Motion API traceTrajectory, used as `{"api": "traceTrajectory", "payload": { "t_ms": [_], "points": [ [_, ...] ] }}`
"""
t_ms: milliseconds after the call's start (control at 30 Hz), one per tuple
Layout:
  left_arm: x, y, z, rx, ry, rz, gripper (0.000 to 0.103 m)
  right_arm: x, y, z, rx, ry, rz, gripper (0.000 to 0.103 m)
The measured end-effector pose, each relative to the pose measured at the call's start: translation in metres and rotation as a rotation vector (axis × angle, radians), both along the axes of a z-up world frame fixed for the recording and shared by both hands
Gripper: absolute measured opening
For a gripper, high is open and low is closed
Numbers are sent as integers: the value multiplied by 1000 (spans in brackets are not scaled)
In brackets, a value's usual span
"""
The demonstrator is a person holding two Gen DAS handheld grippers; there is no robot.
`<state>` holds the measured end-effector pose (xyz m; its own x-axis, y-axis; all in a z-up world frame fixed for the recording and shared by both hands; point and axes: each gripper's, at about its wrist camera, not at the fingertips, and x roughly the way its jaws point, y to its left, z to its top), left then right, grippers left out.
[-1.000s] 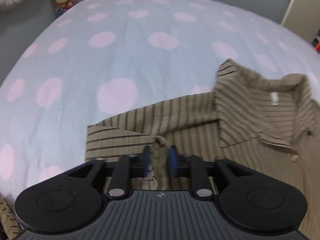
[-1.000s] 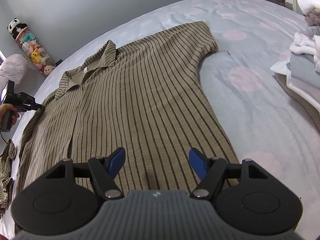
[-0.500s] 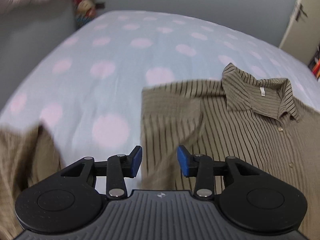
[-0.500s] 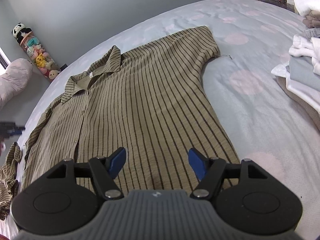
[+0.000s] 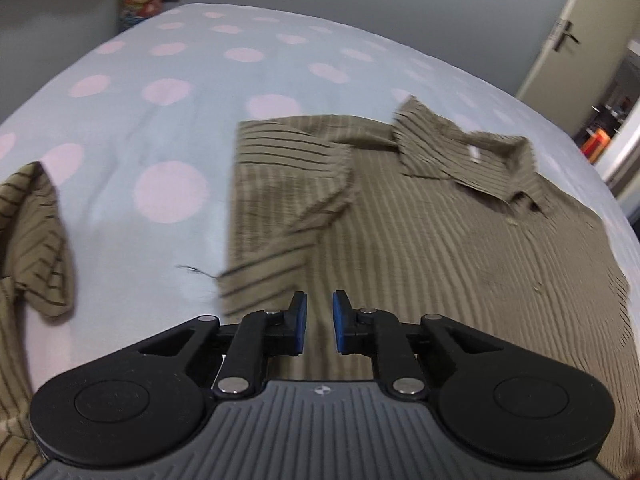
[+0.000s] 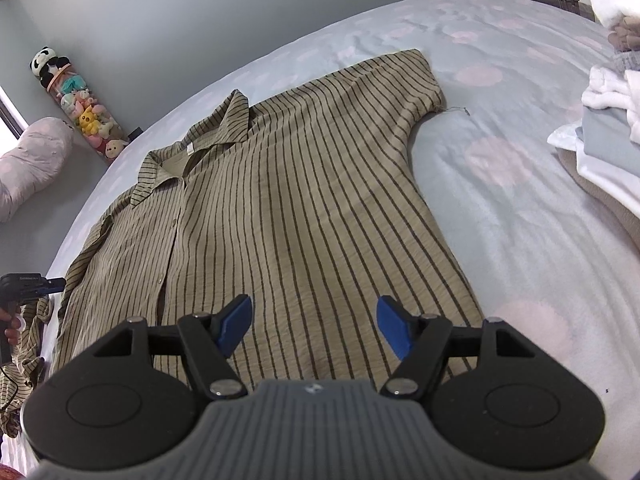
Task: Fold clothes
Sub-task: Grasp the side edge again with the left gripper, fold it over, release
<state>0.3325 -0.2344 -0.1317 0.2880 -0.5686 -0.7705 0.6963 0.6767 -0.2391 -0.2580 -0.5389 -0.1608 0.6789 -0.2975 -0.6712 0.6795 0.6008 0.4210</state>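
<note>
On the spotted bed, the striped shirt lay face up and spread flat, collar toward the far wall. I held my left gripper above the shirt's near edge, beside its folded-in sleeve; its jaws were closing, a narrow gap left and no cloth between the blue pads. My right gripper hung over the hem with jaws wide and nothing in them. A second striped garment sat crumpled at the left edge of the bed, apart from the shirt. Folded laundry was stacked at the right, plush toys by the wall
</note>
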Motion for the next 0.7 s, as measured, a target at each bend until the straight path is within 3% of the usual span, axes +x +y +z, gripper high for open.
{"api": "traceTrajectory", "payload": {
  "t_ms": [100, 200, 367, 500, 567, 700],
  "points": [
    [-7, 2, 4, -2, -57, -8, 12, -1, 2, 0, 0, -2, 2, 72],
    [-2, 10, 8, 17, -142, 96, 17, -1, 2, 0, 3, -10, 0, 72],
    [20, 13, -12, 83, -107, 156, 24, 3, 0, -2, 17, -4, 7, 72],
    [21, 16, -25, -8, -15, 150, 23, 4, -1, -4, 26, -4, 3, 72],
    [14, 17, -22, -37, -31, 126, 14, 4, -2, -5, 30, -2, 2, 72],
    [-7, 12, -11, -26, -92, 55, 13, 6, -1, -5, 36, 5, 9, 72]
  ]
}}
